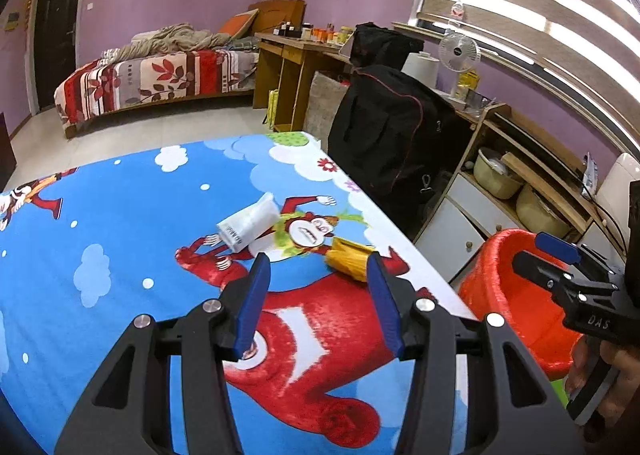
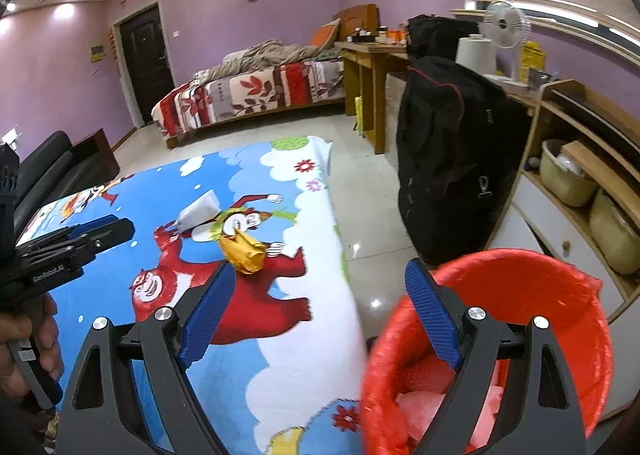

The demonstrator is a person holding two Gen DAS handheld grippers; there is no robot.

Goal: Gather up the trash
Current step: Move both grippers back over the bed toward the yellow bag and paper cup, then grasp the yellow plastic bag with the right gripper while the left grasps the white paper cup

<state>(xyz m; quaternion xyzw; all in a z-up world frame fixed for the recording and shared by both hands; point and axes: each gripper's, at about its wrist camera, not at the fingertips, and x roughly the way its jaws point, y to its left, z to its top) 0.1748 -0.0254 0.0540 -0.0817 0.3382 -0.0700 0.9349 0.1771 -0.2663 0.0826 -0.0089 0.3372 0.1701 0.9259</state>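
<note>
On the cartoon-printed blue cloth covering the desk lie two pieces of trash: a crumpled white wrapper and, just beside it toward the desk's edge, a crumpled yellow wrapper. Left gripper: jaws parted, nothing between them, poised above the cloth short of the yellow wrapper. Right gripper: jaws wide apart and empty, straddling the desk's edge and the rim of a red-lined bin standing on the floor beside the desk. Pale trash already lies inside the bin.
</note>
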